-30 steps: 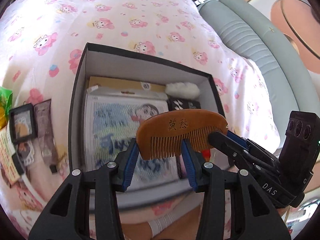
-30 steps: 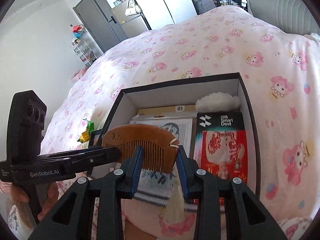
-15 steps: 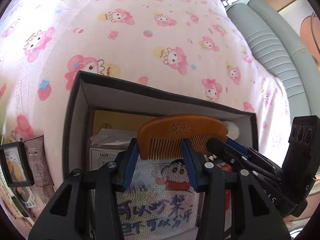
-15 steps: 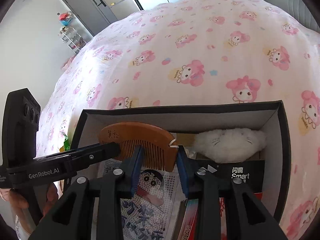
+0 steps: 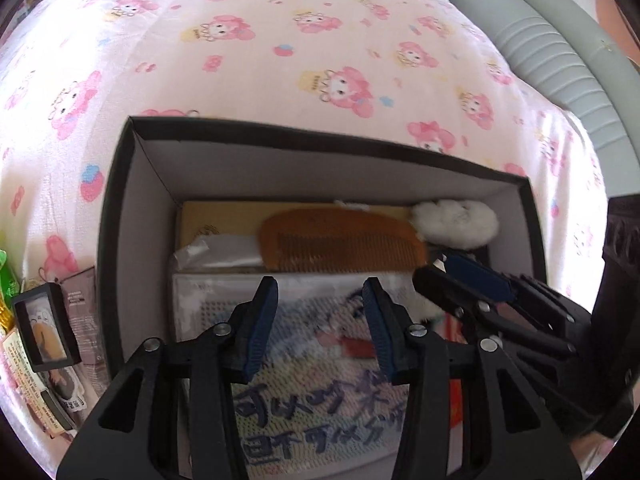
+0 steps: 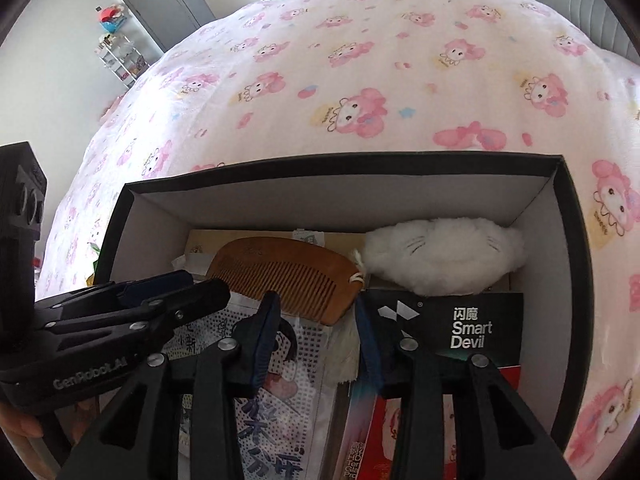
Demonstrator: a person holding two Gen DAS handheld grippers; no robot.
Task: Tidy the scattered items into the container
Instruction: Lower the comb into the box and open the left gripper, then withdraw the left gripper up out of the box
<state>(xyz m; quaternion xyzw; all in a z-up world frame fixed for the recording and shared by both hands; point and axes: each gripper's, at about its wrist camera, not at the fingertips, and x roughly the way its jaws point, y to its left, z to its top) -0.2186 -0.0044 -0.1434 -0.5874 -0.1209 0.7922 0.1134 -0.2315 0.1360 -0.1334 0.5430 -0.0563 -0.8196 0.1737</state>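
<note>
Your wooden comb (image 6: 286, 276) now lies flat inside the black box (image 6: 344, 162), toward its far wall, just left of the white plush (image 6: 440, 258) and partly on the printed packet (image 5: 320, 344). Your right claw (image 6: 316, 332) is opening with only the comb's tassel between its fingers; your left claw (image 5: 320, 324) stands half open, holding nothing. The comb looks light, stiff and smooth, with fine teeth that could snap. If you must shift it, pinch the solid spine, not the teeth. A small framed picture (image 5: 44, 332) waits on the bed left of the box.
</note>
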